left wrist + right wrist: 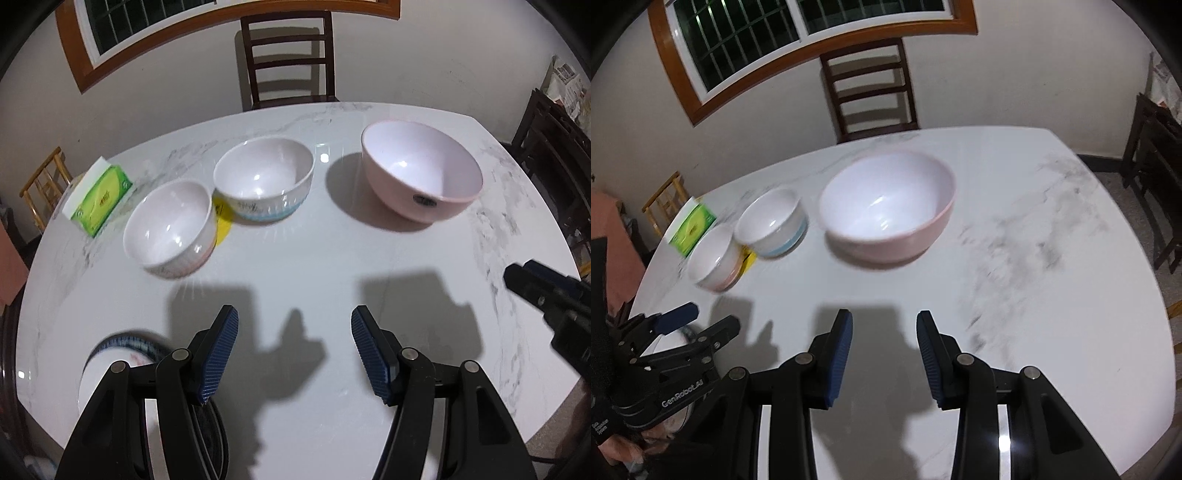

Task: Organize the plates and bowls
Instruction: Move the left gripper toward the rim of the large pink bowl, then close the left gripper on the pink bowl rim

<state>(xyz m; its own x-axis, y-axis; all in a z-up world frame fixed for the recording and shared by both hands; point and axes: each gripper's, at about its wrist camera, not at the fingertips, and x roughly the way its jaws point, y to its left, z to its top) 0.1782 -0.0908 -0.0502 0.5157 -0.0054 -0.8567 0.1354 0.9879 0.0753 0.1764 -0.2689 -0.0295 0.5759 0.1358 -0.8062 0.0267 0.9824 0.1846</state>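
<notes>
A large pink bowl (423, 173) (888, 206) stands at the far right of the white marble table (295, 266). A white bowl with a blue band (264, 181) (772, 227) stands mid-table. A white bowl with a pink base (170, 229) (714, 256) stands left of it. A plate with a blue rim (110, 354) lies at the near left, partly under my left gripper (294, 350), which is open and empty. My right gripper (884, 354) is open and empty above the near table. It also shows in the left wrist view (546, 295).
A green tissue pack (99, 197) (692, 225) lies at the far left edge. A yellow slip (223, 221) lies under the two small bowls. A dark wooden chair (290, 59) stands behind the table, another chair (1156, 192) at the right.
</notes>
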